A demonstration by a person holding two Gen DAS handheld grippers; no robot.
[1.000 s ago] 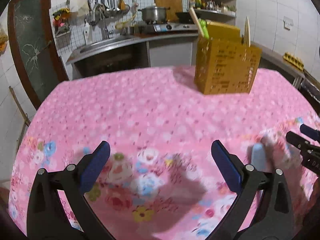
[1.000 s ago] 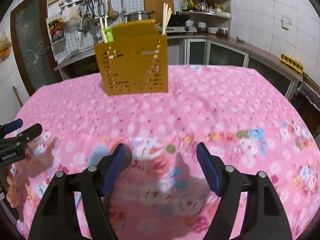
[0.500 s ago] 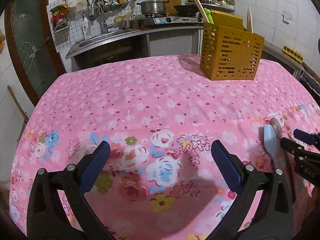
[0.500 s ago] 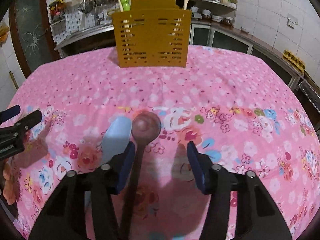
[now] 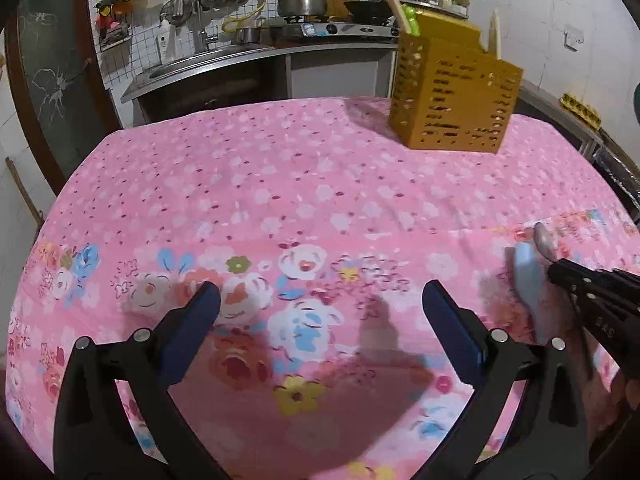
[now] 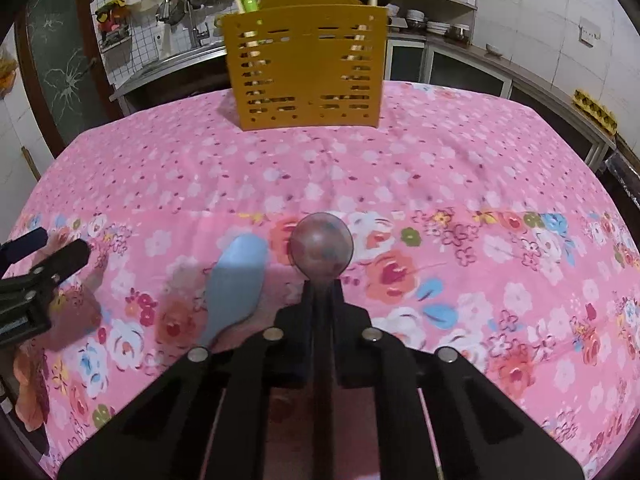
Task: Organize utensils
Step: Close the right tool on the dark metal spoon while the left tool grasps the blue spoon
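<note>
The right gripper (image 6: 320, 292) was clamped on the handle of a brown spoon (image 6: 321, 246), whose bowl pointed toward 12 o'clock at the yellow utensil basket (image 6: 306, 68) standing upright at the far end of the pink floral tablecloth (image 6: 440, 168). A pale blue spoon (image 6: 238, 280) lay just beside it at 9 o'clock. The left gripper (image 5: 320, 304) hovered with its jaws spread wide and empty over the cloth, the basket (image 5: 454, 102) at its 1 o'clock.

Right gripper (image 6: 320, 300) clamping brown spoon (image 6: 321, 246), blue spatula (image 6: 240, 276) beside
</note>
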